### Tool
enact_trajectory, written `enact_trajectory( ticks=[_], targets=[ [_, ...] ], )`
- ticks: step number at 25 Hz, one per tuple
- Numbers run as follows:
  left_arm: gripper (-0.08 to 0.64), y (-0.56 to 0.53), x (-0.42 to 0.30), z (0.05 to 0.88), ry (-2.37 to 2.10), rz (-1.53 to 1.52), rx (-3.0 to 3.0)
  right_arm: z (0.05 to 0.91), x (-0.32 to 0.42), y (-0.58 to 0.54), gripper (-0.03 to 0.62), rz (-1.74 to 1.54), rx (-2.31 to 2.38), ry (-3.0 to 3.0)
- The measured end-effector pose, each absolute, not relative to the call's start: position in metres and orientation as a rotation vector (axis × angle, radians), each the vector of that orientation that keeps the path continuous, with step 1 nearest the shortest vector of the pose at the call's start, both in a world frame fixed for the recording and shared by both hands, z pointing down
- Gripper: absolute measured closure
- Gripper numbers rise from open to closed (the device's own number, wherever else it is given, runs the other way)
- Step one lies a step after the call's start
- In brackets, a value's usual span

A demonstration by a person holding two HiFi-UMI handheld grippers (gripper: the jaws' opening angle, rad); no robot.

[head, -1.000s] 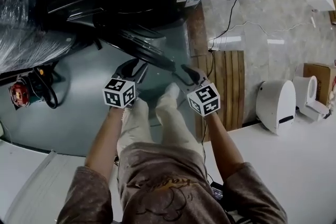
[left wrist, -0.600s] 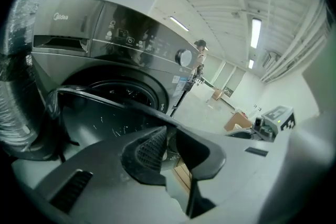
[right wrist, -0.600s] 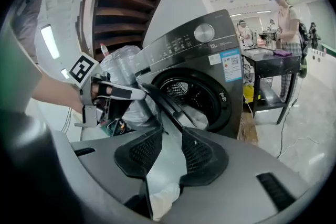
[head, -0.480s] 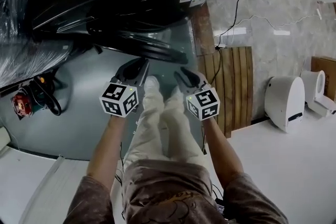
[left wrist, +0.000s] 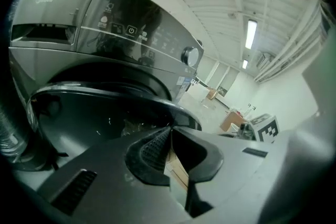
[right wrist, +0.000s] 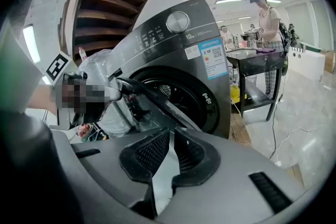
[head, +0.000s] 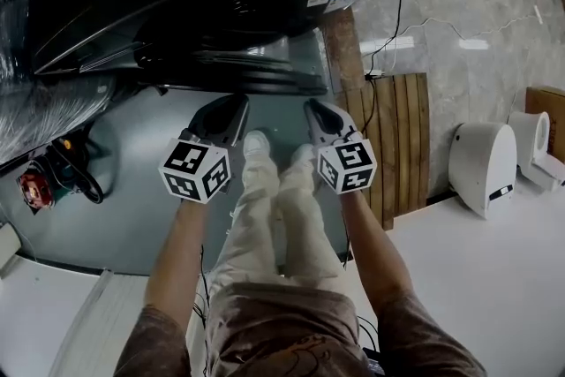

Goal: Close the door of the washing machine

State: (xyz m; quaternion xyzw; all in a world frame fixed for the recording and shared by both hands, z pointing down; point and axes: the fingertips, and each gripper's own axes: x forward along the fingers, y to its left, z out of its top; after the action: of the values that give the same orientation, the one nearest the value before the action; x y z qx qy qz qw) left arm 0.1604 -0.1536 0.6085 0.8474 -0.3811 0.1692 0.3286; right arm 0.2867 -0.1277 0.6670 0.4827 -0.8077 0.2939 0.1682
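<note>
The left hand-held gripper (head: 231, 104) and right hand-held gripper (head: 315, 110) have just closed their jaws on nothing. The washing machine door (head: 238, 73) stands open just ahead of them, so they look ready to push it shut.

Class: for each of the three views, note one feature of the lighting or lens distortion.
Head view: the washing machine is underexposed, almost black, against a bright stone floor. Left gripper view: fisheye distortion bends the control panel, and the corners go black. Right gripper view: the same fisheye curve, with a ceiling light blown out white.
</note>
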Motion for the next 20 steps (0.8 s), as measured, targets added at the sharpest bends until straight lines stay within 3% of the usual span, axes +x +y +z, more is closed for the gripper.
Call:
enact_trajectory(
  ticks=[20],
  targets=[
    [0.548,-0.209,0.157,0.607,-0.990,0.327,2.184,0.669,0.301,-0.217,0.574,0.822,1.444,-2.274]
  ],
)
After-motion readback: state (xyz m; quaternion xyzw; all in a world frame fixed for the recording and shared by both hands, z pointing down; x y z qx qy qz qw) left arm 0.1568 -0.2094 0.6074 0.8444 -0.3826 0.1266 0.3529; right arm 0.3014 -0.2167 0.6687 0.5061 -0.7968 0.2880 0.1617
